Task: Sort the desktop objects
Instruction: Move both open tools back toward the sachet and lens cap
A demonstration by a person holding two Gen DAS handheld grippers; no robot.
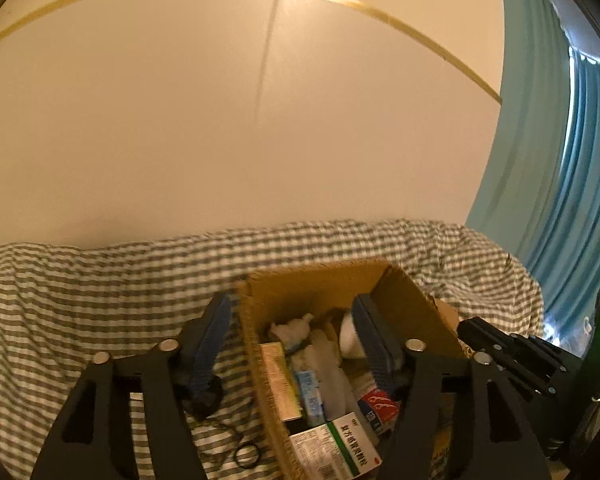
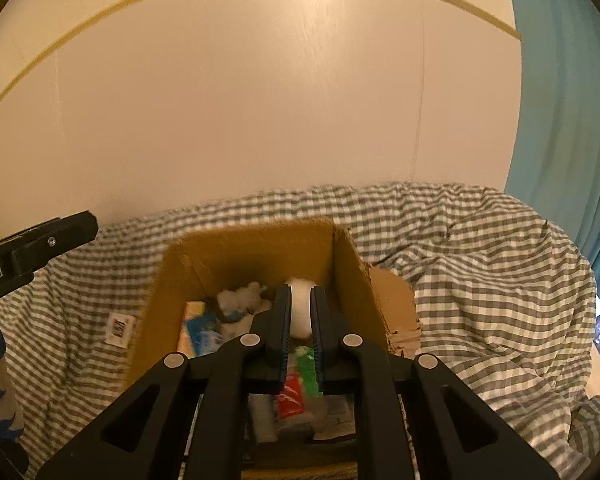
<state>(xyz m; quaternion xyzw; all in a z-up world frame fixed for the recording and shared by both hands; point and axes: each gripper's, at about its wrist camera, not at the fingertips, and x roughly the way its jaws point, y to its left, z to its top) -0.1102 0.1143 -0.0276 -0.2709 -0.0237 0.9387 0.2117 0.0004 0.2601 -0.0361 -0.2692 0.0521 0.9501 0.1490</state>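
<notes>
Checked cloth drapes the desk; cardboard box holds light, stiff medicine cartons (grip flat sides). Left gripper fingers wide, empty; right gripper fingers nearly shut, apparently empty.

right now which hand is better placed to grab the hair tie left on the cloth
Left. Its gripper is open and empty, and the black hair tie lies just below its left finger. The right gripper is nearly shut over the cardboard box.

Two wrist fisheyes, angled down from close above
Each looks forward along its own fingers; both share the cardboard box, checked cloth and wall.
</notes>
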